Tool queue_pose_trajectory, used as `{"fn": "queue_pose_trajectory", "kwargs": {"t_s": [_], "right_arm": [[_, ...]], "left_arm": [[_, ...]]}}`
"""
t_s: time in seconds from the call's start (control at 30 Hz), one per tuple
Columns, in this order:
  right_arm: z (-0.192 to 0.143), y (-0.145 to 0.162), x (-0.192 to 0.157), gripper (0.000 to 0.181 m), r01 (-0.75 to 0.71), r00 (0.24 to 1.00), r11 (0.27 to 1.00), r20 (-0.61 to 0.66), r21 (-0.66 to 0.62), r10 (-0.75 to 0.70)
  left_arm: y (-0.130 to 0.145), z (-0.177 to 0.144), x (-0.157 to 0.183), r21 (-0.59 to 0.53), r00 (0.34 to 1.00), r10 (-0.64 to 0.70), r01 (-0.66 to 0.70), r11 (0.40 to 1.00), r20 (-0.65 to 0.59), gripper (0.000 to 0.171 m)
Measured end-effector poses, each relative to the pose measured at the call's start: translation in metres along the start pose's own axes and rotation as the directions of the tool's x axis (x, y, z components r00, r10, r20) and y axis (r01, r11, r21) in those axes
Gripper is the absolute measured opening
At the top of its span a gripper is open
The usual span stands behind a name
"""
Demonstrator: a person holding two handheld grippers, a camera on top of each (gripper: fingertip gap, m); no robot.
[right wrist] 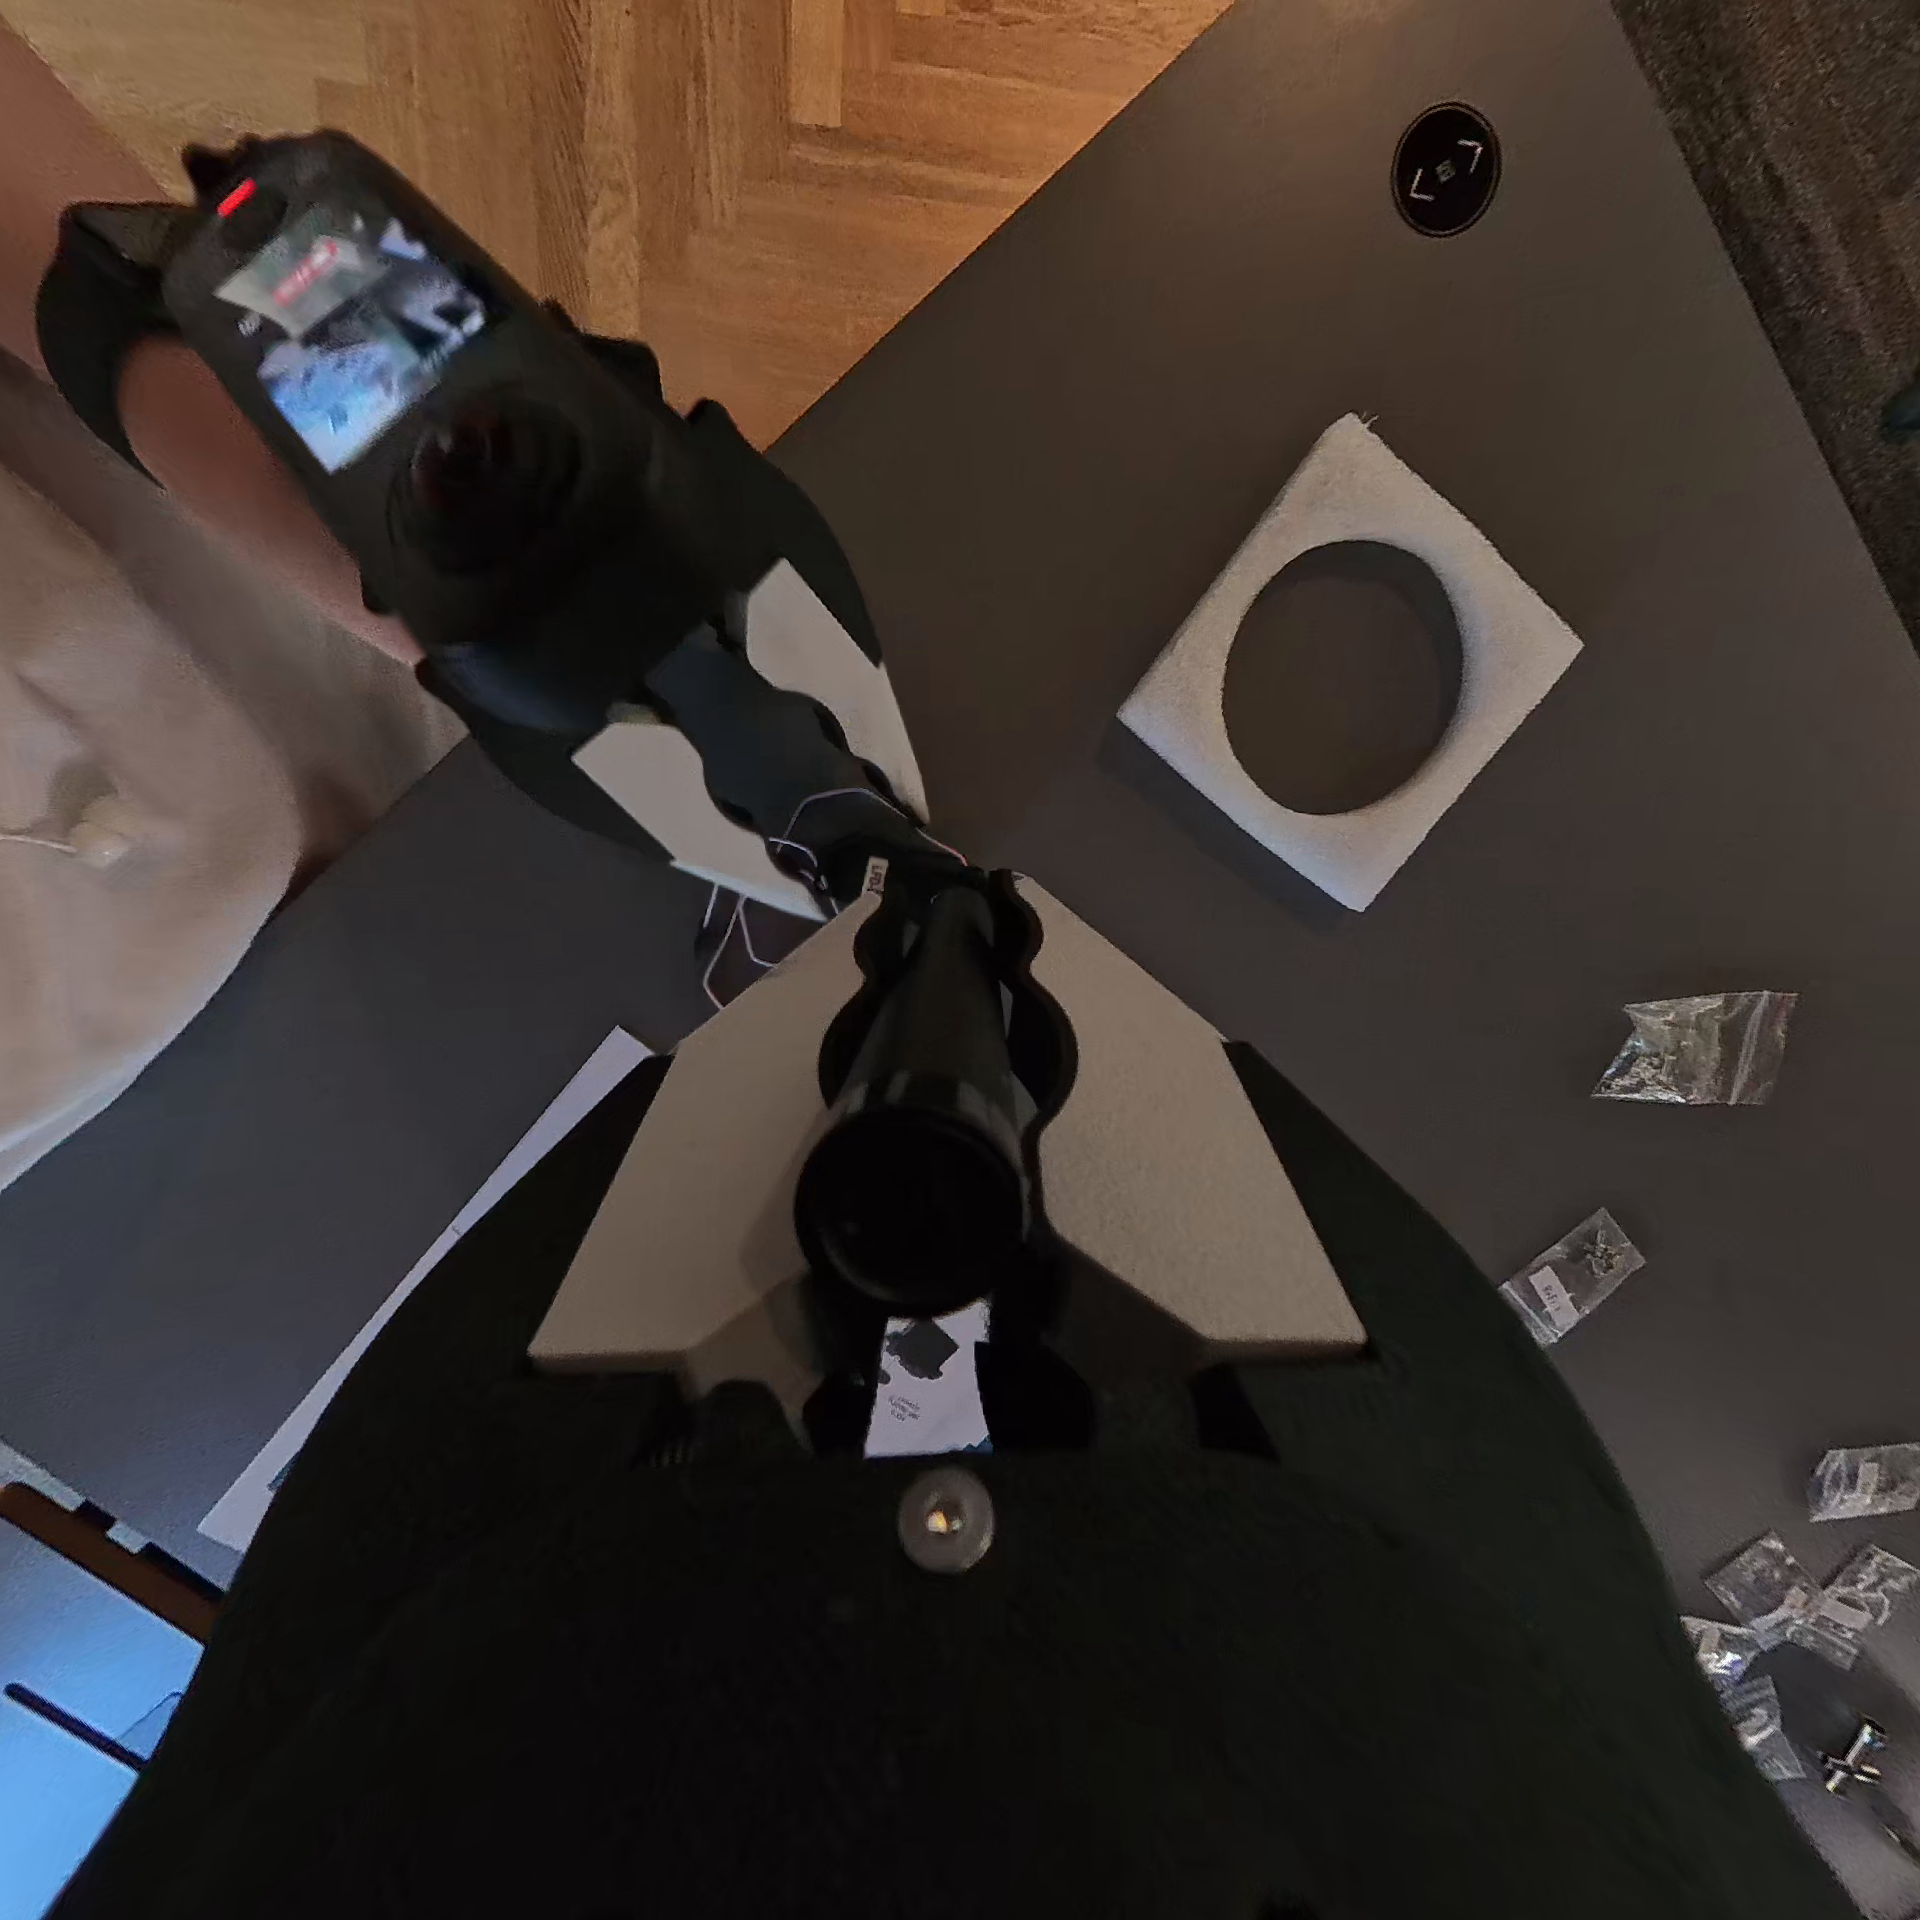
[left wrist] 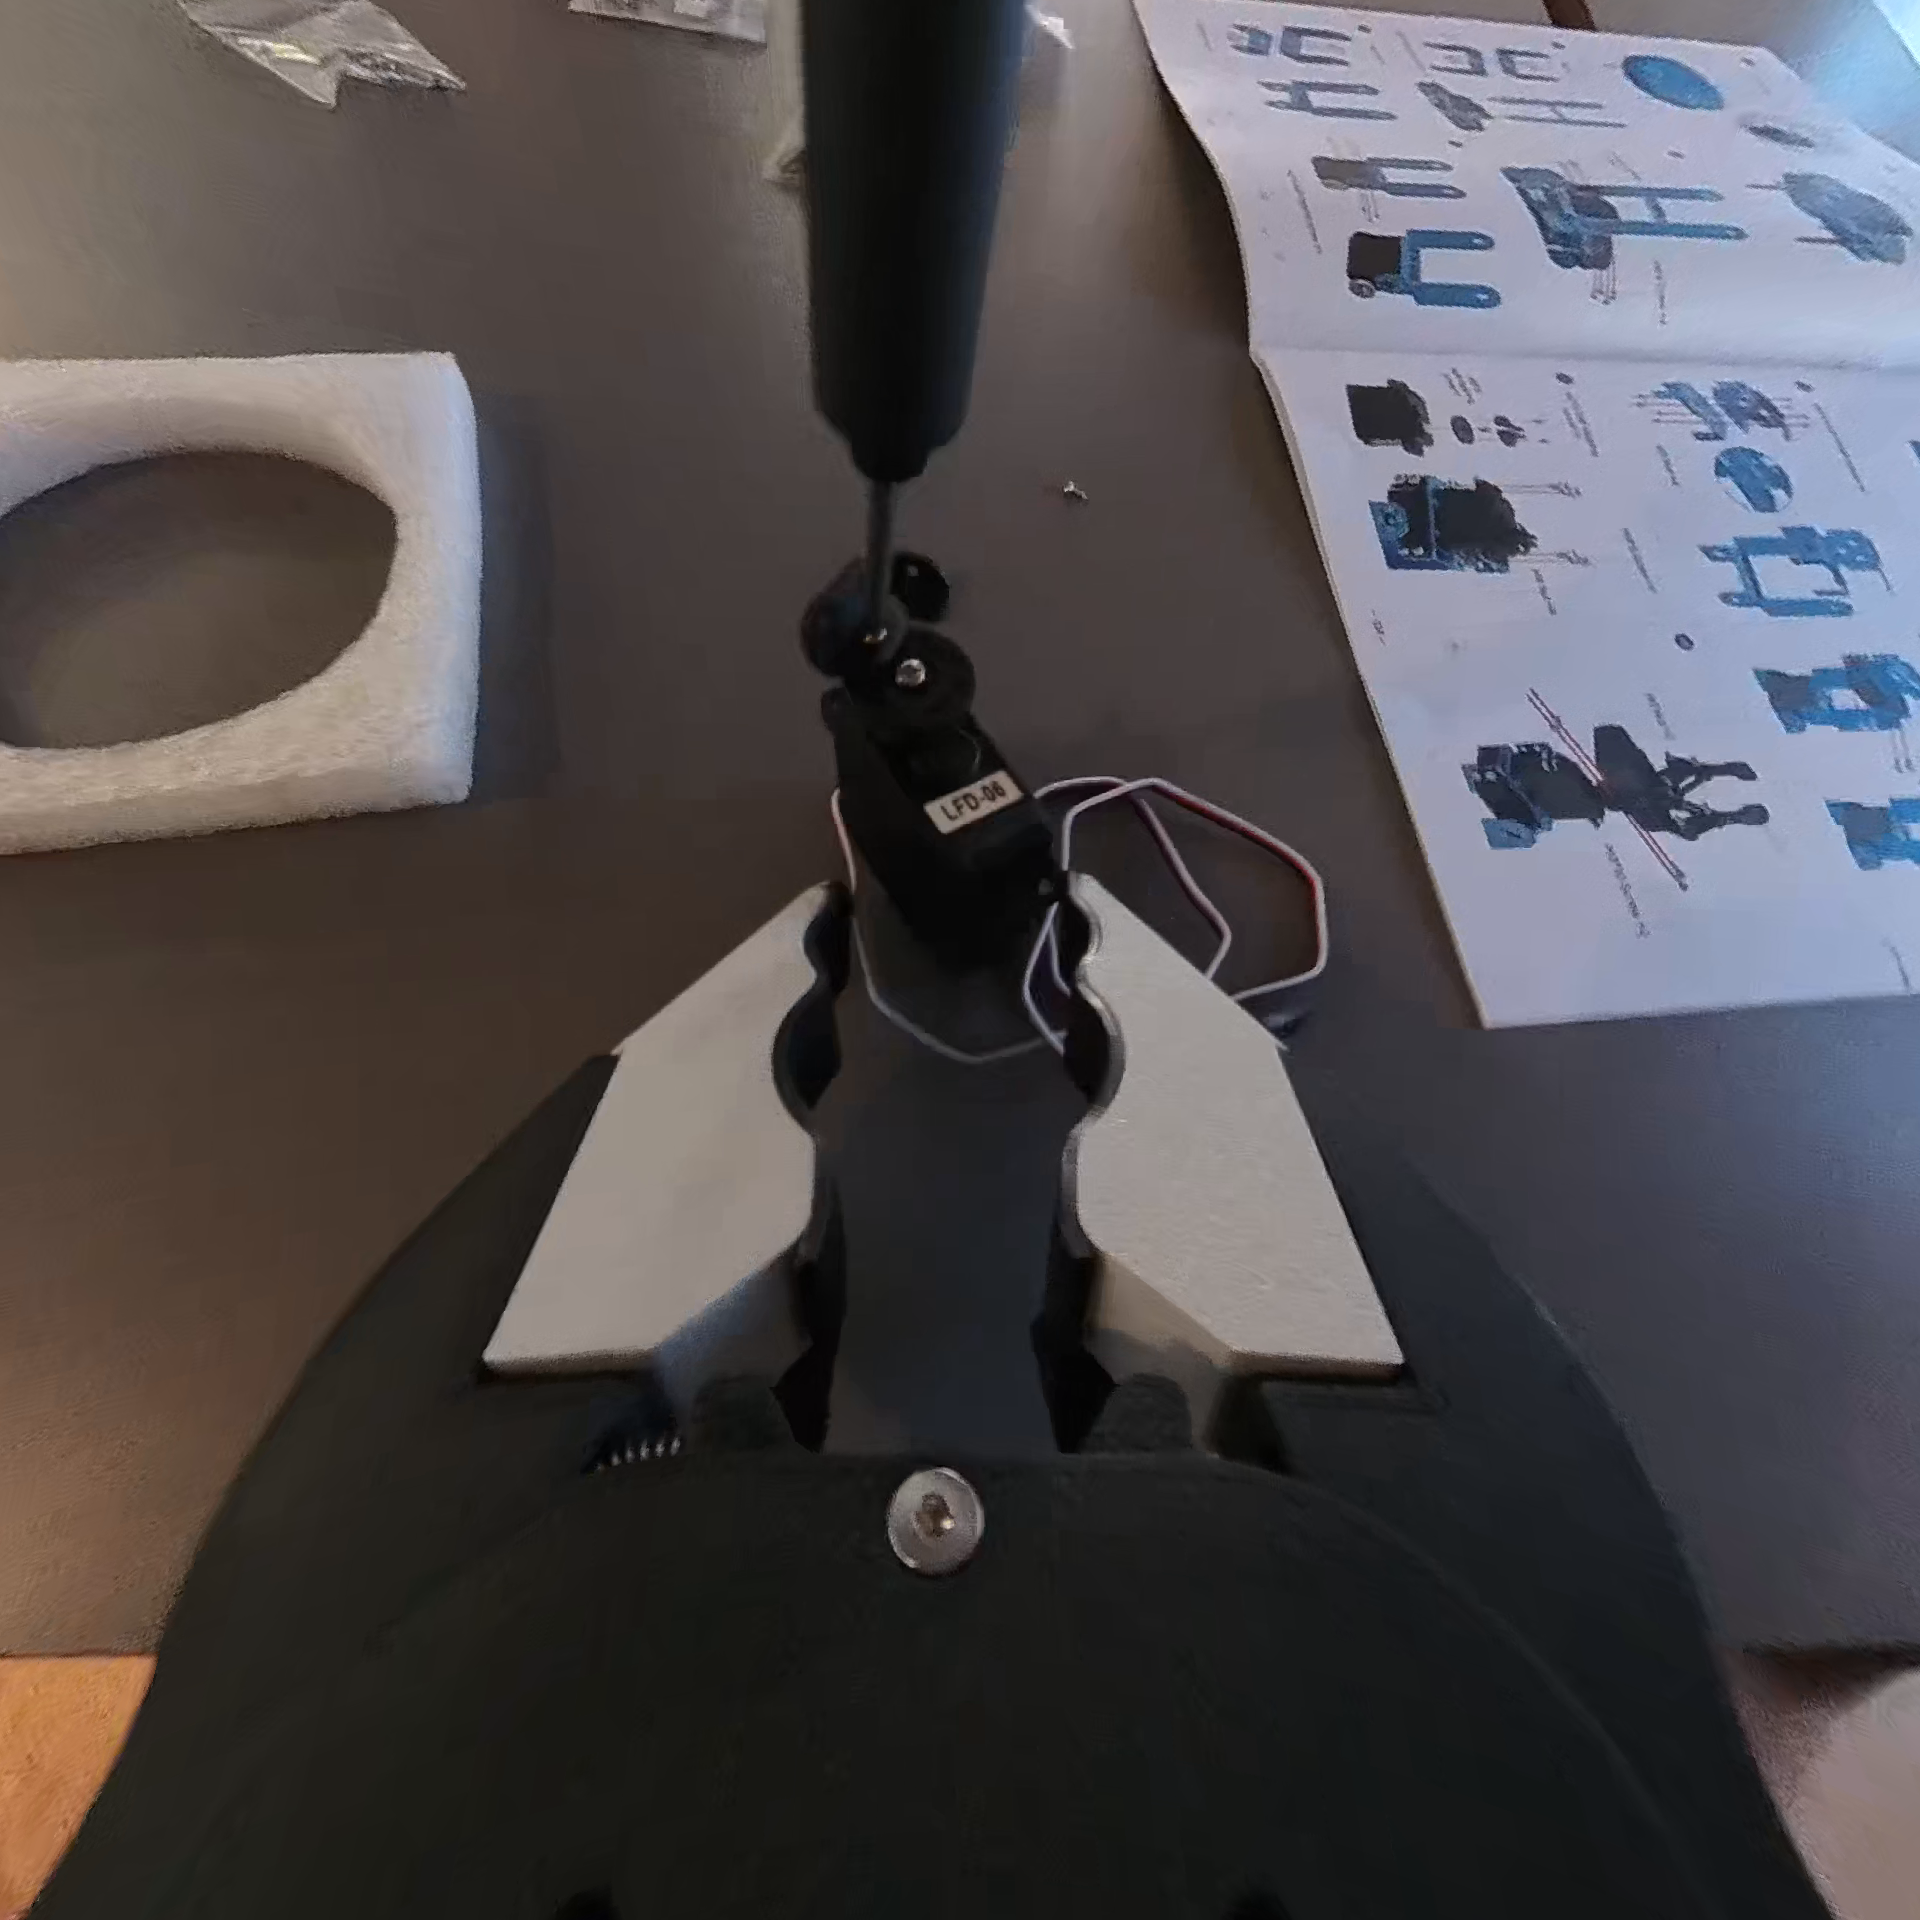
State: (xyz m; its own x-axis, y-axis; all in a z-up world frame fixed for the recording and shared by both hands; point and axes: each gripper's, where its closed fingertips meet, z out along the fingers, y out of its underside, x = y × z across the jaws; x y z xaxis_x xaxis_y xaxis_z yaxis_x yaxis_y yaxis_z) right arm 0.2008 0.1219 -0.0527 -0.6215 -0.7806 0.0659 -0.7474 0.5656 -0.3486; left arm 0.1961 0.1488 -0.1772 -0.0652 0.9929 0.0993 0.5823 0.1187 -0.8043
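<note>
While the left gripper (left wrist: 956, 914) is clamping the black servo motor (left wrist: 940, 821) between its fingertips, just above the grey worktop (left wrist: 623, 312), the right gripper (right wrist: 940, 914) is closing around a black screwdriver (left wrist: 899, 239), whose tip is meeting the round horn (left wrist: 920, 681) on top of the servo. White and red wires (left wrist: 1195, 914) are trailing to the right. A white foam block (left wrist: 239, 592) is lying to the left, an instruction sheet (left wrist: 1610, 520) to the right, small clear bags (right wrist: 1699, 1049) far off
</note>
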Motion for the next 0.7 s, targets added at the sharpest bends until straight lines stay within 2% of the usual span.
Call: {"fn": "queue_pose_trajectory", "kwargs": {"t_s": [0.1, 0.2, 0.27, 0.4, 0.5, 0.63, 0.7], "right_arm": [[0.0, 0.0, 0.003, 0.017, -0.026, 1.0, 1.0, 0.006, 0.005, 0.026], [-0.001, 0.002, 0.007, 0.017, -0.064, 0.998, 0.998, 0.015, 0.022, 0.063], [-0.001, 0.003, 0.01, 0.017, -0.084, 0.996, 0.996, 0.016, 0.032, 0.083], [-0.002, 0.005, 0.012, 0.017, -0.117, 0.993, 0.991, 0.017, 0.059, 0.116], [-0.002, 0.004, 0.014, 0.017, -0.14, 0.99, 0.986, 0.017, 0.084, 0.139], [-0.001, 0.001, 0.018, 0.017, -0.161, 0.987, 0.982, 0.016, 0.099, 0.16], [-0.001, -0.001, 0.019, 0.016, -0.167, 0.986, 0.981, 0.014, 0.102, 0.166]], "left_arm": [[0.003, -0.005, -0.012, -0.002, 1.0, 0.01, -0.01, 1.0, -0.019, 0.022], [0.003, -0.005, -0.029, -0.003, 0.999, 0.04, -0.04, 0.999, -0.031, 0.02], [0.001, -0.001, -0.038, -0.017, 0.997, 0.049, -0.05, 0.999, -0.056, 0.013], [-0.007, 0.009, -0.052, -0.034, 0.992, 0.078, -0.082, 0.996, -0.102, 0.014], [-0.008, 0.016, -0.066, -0.084, 0.991, 0.097, -0.105, 0.991, -0.092, 0.012], [-0.016, 0.006, -0.07, -0.065, 0.987, 0.064, -0.074, 0.995, -0.148, 0.022], [-0.023, -0.007, -0.059, -0.023, 0.973, 0.034, -0.041, 0.999, -0.227, 0.037]]}}
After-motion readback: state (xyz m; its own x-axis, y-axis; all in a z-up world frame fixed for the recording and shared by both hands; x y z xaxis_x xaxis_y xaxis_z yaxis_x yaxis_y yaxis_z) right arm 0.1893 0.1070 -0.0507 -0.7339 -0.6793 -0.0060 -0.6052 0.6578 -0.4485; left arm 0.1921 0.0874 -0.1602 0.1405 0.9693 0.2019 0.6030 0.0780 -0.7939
